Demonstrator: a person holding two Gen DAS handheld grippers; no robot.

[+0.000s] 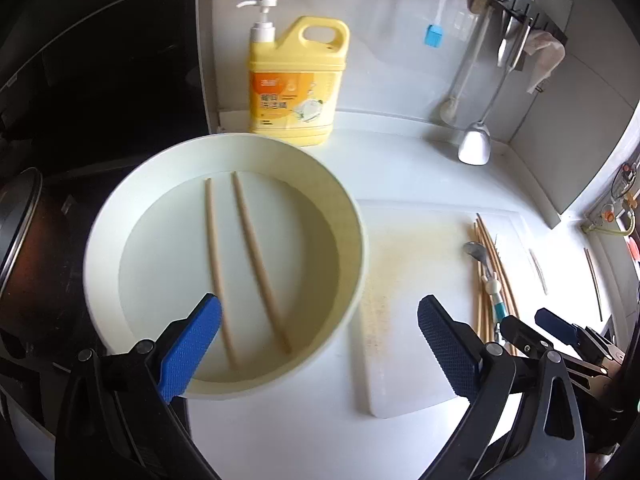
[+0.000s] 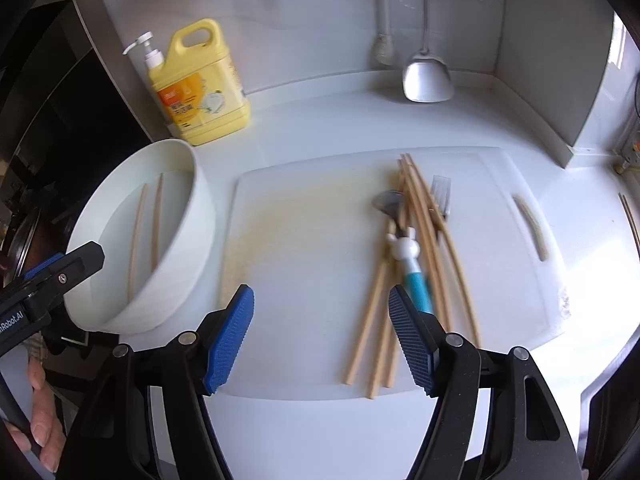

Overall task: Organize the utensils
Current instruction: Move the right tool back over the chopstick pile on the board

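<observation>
I count two tan wooden chopsticks [image 1: 244,264] lying in the round white plastic basin [image 1: 120,208] on the left, and a blurred bundle of more chopsticks [image 2: 416,264], one metal fork [image 2: 441,196] and one rabbit-handled spoon [image 2: 394,216] on the stained white cutting board [image 2: 300,240]. My left gripper [image 1: 320,344] tilts down over the basin's near edge, fingers apart, empty. My right gripper [image 2: 322,340] tilts down over the board's near side, fingers apart, gripping nothing.
</observation>
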